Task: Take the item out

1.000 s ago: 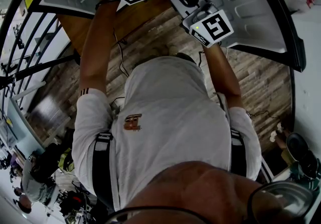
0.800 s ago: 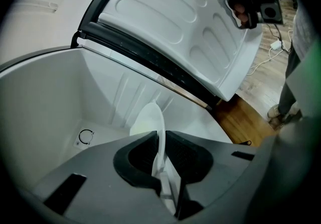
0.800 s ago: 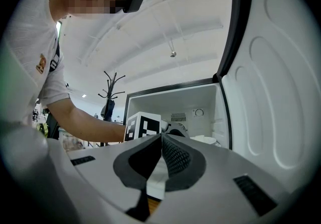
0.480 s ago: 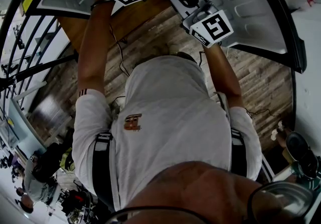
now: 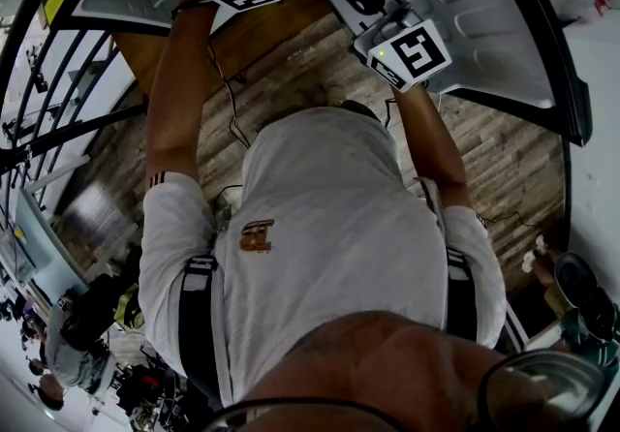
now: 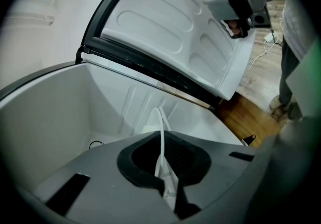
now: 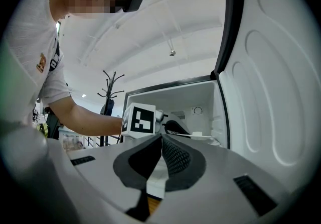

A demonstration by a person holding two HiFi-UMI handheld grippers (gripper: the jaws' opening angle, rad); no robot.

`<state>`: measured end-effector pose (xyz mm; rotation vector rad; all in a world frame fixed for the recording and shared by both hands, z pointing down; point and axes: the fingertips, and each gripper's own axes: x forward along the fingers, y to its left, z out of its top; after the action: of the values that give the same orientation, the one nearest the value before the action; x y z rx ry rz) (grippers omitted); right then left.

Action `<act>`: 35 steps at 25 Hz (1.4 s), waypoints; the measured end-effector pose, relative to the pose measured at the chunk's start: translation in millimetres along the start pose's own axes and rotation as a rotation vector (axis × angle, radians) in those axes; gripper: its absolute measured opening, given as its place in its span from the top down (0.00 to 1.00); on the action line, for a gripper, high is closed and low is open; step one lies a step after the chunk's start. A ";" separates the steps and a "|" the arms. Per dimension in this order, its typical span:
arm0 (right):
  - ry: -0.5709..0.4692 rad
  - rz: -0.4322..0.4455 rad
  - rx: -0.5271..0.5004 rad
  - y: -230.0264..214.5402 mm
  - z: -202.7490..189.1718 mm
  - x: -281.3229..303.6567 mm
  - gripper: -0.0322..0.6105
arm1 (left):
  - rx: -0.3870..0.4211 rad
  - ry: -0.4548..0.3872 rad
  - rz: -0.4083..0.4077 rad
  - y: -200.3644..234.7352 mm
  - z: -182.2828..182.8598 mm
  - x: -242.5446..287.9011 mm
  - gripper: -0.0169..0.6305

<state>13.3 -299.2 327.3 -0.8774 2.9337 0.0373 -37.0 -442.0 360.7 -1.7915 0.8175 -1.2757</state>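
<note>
Your left gripper reaches down into the white compartment of the open cooler. Its jaws have just been closing and now stand very narrow, pinched on a thin white item. This item rises between the pads like a flat strip or a loop, and what it is exactly I cannot tell. It stands inside the compartment, near the back wall, with its lower part hidden behind the jaws. Above and to the right of it the door is swung open, with its ribbed white inner side turned to the compartment. Your right gripper is held level at the free rim of this door. Its jaws are together on a white edge, which looks to be that rim. Under both arms lies the wooden floor.
</note>
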 end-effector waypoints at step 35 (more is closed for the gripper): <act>-0.038 -0.057 -0.035 -5.2 17.6 -4.6 0.90 | 0.109 -0.131 0.213 -16.7 22.3 -86.8 0.93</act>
<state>21.2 -300.2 310.1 -0.9532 2.8798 0.1013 -39.9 -355.9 331.1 -1.6349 0.8248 -1.0349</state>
